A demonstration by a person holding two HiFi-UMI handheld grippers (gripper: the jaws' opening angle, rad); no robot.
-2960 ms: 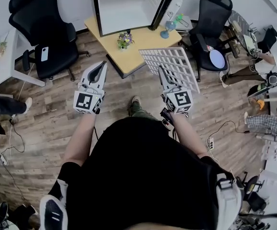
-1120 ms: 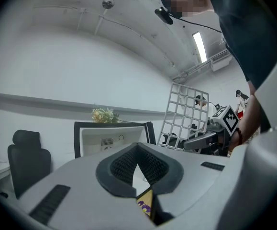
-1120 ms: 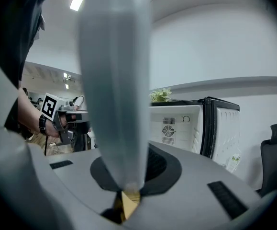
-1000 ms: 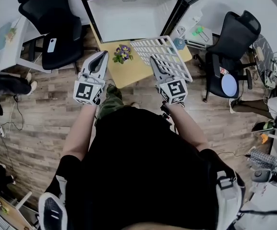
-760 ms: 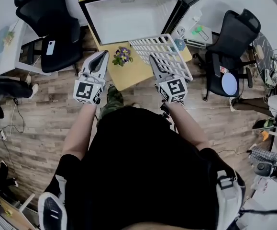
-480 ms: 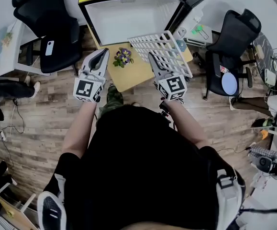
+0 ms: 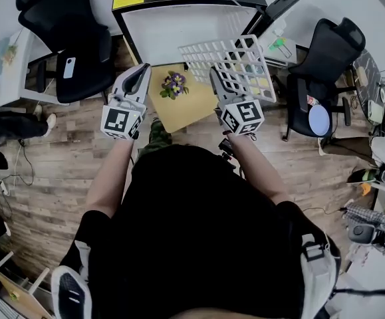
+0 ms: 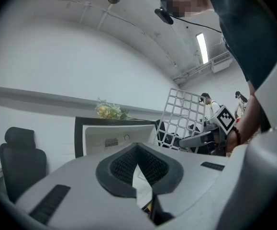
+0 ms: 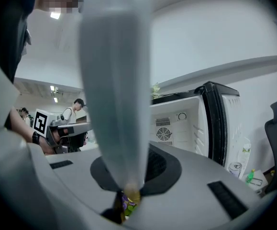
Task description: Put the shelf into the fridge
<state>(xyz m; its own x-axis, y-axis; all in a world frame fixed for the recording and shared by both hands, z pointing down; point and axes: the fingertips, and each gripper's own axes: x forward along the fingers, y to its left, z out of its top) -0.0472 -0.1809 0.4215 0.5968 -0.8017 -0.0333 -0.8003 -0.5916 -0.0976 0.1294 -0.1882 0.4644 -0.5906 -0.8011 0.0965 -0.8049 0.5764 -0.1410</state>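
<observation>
The small fridge [image 7: 179,28] stands open on the floor, its white inside bare and its door [image 7: 282,5] swung out to the right. My right gripper [image 7: 217,78] is shut on the near edge of the white wire shelf [image 7: 235,60], which is raised and tilted in front of the fridge's opening, right of its middle. In the right gripper view the shelf [image 9: 114,80] runs edge-on as a pale band between the jaws, with the fridge [image 9: 181,123] behind. My left gripper [image 7: 137,80] is shut and holds nothing, apart from the shelf on its left. The left gripper view shows the fridge [image 8: 114,135] and the shelf [image 8: 185,110].
A low wooden table [image 7: 182,108] with a small pot of flowers [image 7: 174,84] stands just before the fridge, under the grippers. Black office chairs stand at the left [image 7: 69,38] and right [image 7: 318,52]. A white desk [image 7: 6,65] is at far left.
The person has stepped closer to the fridge. The right gripper has lifted the shelf up and forward, so it now overlaps the fridge's opening. The left gripper stayed shut alongside.
</observation>
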